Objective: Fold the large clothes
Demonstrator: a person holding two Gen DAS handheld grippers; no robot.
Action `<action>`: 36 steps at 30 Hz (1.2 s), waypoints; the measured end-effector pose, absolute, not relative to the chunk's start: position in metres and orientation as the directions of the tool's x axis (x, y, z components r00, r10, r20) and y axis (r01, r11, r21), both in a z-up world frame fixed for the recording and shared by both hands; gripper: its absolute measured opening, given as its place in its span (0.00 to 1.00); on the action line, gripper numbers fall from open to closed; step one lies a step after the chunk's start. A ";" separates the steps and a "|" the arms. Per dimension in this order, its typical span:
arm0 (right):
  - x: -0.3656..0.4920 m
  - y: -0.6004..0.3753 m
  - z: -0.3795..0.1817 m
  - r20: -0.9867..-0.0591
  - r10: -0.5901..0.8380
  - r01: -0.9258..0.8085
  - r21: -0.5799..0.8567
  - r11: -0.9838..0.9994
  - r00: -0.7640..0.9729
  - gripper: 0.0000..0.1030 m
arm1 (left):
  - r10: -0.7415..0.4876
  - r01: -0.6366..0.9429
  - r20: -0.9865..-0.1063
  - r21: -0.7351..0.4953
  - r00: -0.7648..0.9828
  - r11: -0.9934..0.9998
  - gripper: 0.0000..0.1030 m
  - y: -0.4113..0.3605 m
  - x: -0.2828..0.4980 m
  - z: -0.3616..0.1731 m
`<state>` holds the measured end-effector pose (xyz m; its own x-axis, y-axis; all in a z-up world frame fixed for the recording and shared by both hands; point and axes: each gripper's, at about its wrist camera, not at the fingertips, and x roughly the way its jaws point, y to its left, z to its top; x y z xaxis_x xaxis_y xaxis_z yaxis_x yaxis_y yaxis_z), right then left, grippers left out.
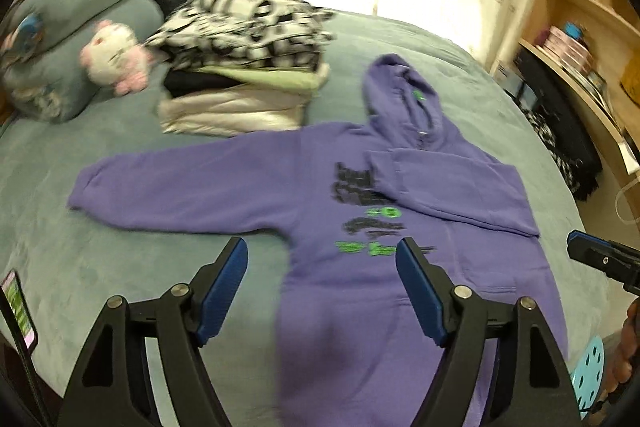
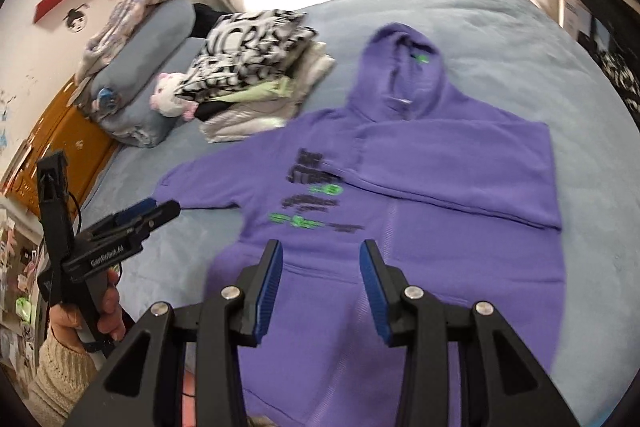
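Purple hoodie [image 1: 360,211] flat on the bed [image 1: 100,267], print up, right sleeve [image 2: 460,163] folded across chest, left sleeve outstretched. Left tongs [image 1: 322,271] and right tongs [image 2: 320,267] hover agape, empty, probably lining up that sleeve.

One purple hoodie [image 1: 352,211], one stack of folded clothes [image 1: 244,67], one plush toy [image 1: 114,59], two pillows [image 1: 80,27] and two grippers were on view.

We see a purple hoodie [image 1: 360,211] [image 2: 400,195] lying front-up and flat on the bed [image 1: 120,259] [image 2: 520,39], hood toward the far edge. One sleeve is folded across the chest; the other stretches toward the left edge. Black and green print marks its front.
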<state>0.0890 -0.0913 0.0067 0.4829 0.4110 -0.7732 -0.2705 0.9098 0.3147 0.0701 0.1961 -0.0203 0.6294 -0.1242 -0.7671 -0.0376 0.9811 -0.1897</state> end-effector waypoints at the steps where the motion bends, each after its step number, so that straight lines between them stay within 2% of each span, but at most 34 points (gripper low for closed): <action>1: 0.091 -0.082 0.005 -0.770 0.411 -0.281 0.307 0.909 0.489 0.39 | -0.128 -0.050 -0.769 -0.204 0.626 0.978 0.73 0.207 0.070 -0.025; 5: 0.108 -0.043 -0.009 -0.778 0.359 -0.295 0.233 0.927 0.516 0.39 | -0.177 -0.096 -0.779 -0.291 0.602 0.952 0.73 0.251 0.075 -0.052; 10: 0.131 -0.009 -0.033 -0.794 0.308 -0.273 0.187 0.944 0.524 0.39 | -0.282 -0.109 -0.742 -0.429 0.608 0.897 0.73 0.306 0.093 -0.092; 15: 0.156 0.017 -0.060 -0.798 0.276 -0.259 0.155 0.953 0.536 0.39 | -0.318 -0.174 -0.704 -0.531 0.635 0.829 0.73 0.360 0.113 -0.131; 21: 0.183 0.042 -0.095 -0.826 0.258 -0.241 0.154 0.958 0.501 0.39 | -0.291 -0.311 -0.709 -0.589 0.643 0.746 0.73 0.423 0.138 -0.176; 26: 0.205 0.054 -0.114 -0.838 0.229 -0.220 0.133 0.966 0.496 0.39 | -0.286 -0.361 -0.703 -0.619 0.652 0.697 0.71 0.457 0.150 -0.200; 36: 0.222 0.067 -0.134 -0.848 0.264 -0.211 0.185 0.960 0.459 0.39 | -0.311 -0.352 -0.656 -0.677 0.688 0.647 0.69 0.476 0.136 -0.195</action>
<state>0.2217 0.0666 -0.1337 0.4593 0.2644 -0.8480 -0.2105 0.9599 0.1853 0.1359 0.4760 -0.1952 0.6879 -0.3115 -0.6556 -0.3522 0.6465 -0.6767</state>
